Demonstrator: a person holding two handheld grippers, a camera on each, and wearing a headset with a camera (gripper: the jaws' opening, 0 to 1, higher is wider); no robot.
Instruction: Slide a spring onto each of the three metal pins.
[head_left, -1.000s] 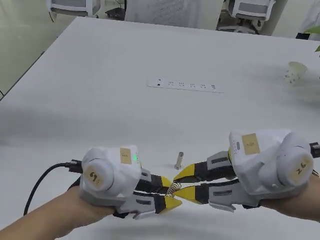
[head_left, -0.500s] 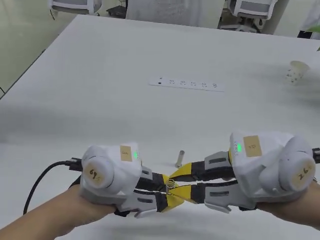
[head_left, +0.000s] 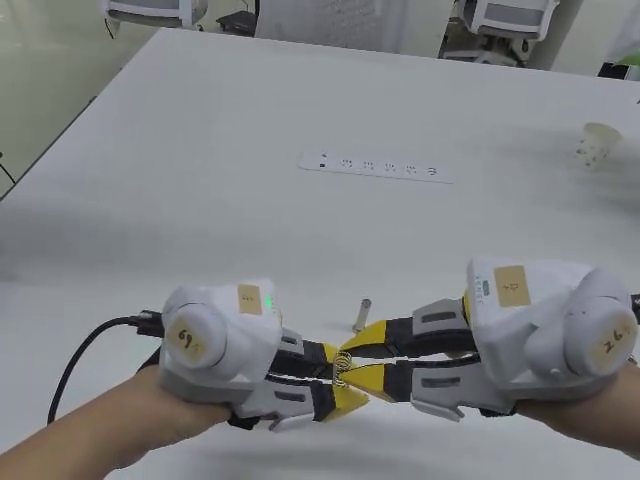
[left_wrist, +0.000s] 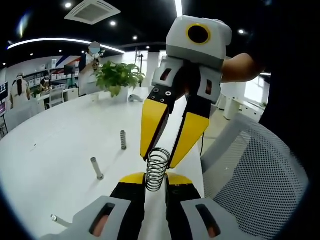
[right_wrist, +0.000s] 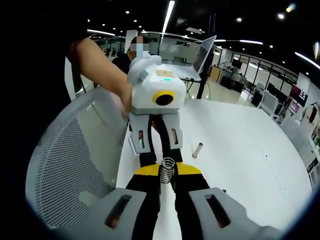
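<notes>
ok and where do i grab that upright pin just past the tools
Take the metal pin on its upper shaft, coming down from above with the jaws either side. It stands upright on the table, a slim round cylinder, so its sides are free while its base sits on the surface.

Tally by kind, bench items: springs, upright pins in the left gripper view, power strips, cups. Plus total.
spring: 1
upright pins: 2
power strip: 1
cup: 1
Total: 5
</notes>
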